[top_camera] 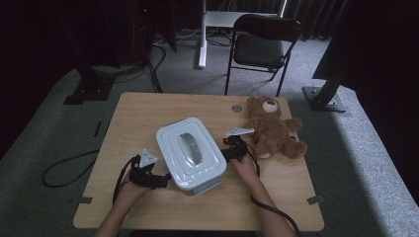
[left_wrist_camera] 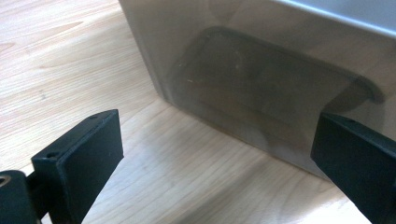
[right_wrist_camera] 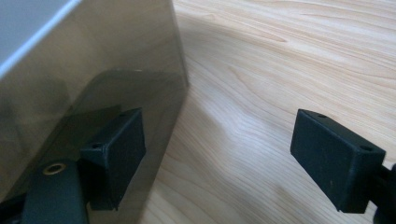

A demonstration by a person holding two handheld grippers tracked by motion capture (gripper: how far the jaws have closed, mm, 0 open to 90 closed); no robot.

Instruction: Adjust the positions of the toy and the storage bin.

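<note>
Left gripper (top_camera: 163, 181) fingers (left_wrist_camera: 84, 158) apart, lidded translucent box (top_camera: 191, 153) wall just ahead | right gripper (top_camera: 228, 154) fingers (right_wrist_camera: 114, 149) apart beside box | wooden surface (top_camera: 148, 113) beneath both

Light wooden rectangular table (top_camera: 148, 111), centre of frame. A lidded pale grey plastic storage box (top_camera: 191, 152) rests at its middle. A brown plush teddy bear (top_camera: 272, 129) lies toward the upper right.

Teddy bear (top_camera: 273, 129) crowds the box's (top_camera: 190, 152) right; left tabletop (top_camera: 123, 128) lies bare.
</note>
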